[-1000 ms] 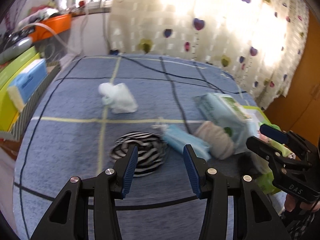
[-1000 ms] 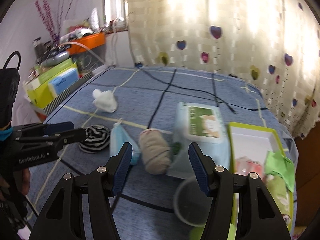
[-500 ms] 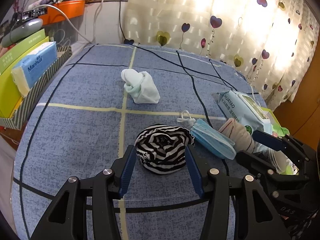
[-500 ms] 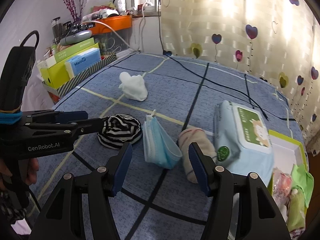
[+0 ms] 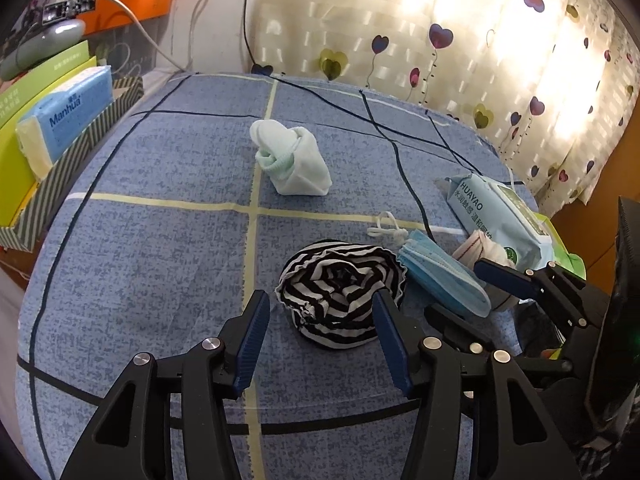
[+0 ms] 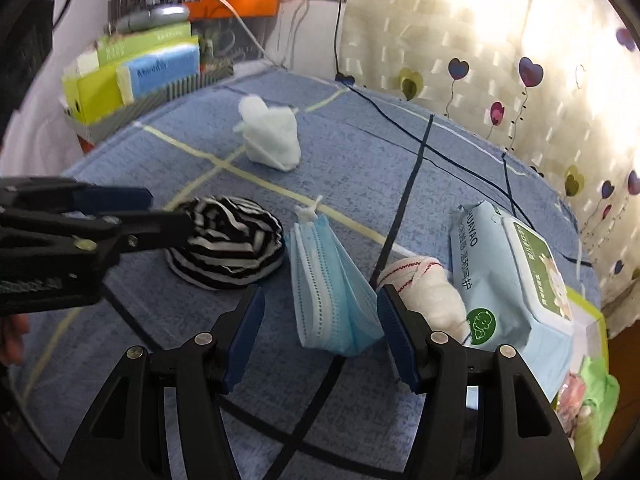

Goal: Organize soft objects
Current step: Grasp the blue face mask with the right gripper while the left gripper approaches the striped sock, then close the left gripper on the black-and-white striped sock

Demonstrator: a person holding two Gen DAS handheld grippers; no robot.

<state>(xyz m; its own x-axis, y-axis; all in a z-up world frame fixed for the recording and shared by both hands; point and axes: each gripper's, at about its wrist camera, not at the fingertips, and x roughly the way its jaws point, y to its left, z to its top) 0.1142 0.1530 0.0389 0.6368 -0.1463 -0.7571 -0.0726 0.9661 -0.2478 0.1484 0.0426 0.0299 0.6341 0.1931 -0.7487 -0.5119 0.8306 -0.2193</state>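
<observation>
Opening around the striped sock roll (image 5: 344, 292) without pressing it, the left gripper (image 5: 320, 320) hovers on the blue bedspread (image 5: 160, 260) while the right gripper (image 6: 320, 316), pads apart, frames the neighbouring blue face mask (image 6: 332, 292).

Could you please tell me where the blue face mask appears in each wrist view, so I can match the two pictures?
Left wrist view: the mask lies right of centre, just right of the striped roll.
Right wrist view: the mask lies at centre, between the right gripper's fingers.
Shared landmark: the white sock bundle farther back.
</observation>
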